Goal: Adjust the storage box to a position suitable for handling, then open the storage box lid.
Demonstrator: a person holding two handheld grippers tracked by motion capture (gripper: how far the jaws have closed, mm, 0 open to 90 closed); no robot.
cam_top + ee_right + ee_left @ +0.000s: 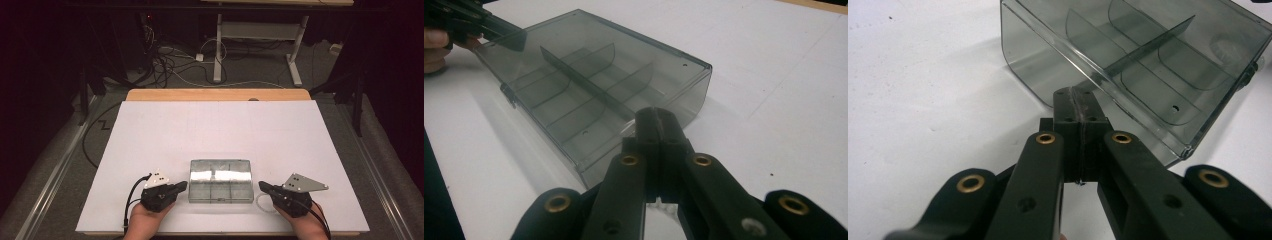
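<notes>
Two grippers: one at each short end of a clear plastic box, both pointing inward at it.
Left gripper (pixel 183 186): jaws pressed flat together with nothing between them; in the left gripper view (pixel 1077 102) the closed tips sit just at the box's near wall, and whether they touch it I cannot tell.
Right gripper (pixel 262 186): jaws likewise clenched on nothing; in the right gripper view (pixel 655 120) the closed tips stand right at the box's near corner, contact not clear.
Left hand (pixel 145 220): wraps the left gripper's body from below at the table's near edge, a black cable looping out to its left.
Right hand (pixel 302 222): holds the right gripper's body, a grey three-cornered plate on top.
Box (pixel 220 180): smoky clear plastic compartment case, lying flat on the white sheet, between the two grippers and near the table's front edge; the lid looks shut.
Box inside (pixel 574 90): one long divider down the middle with curved cross dividers making several compartments; no contents can be made out.
White sheet (pixel 215 130): covers almost all of the table top.
Table (pixel 215 94): a strip of bare wood shows along the far edge.
Floor beyond: cables (pixel 165 62) lie in a tangle beside the white legs of another desk (pixel 255 37).
</notes>
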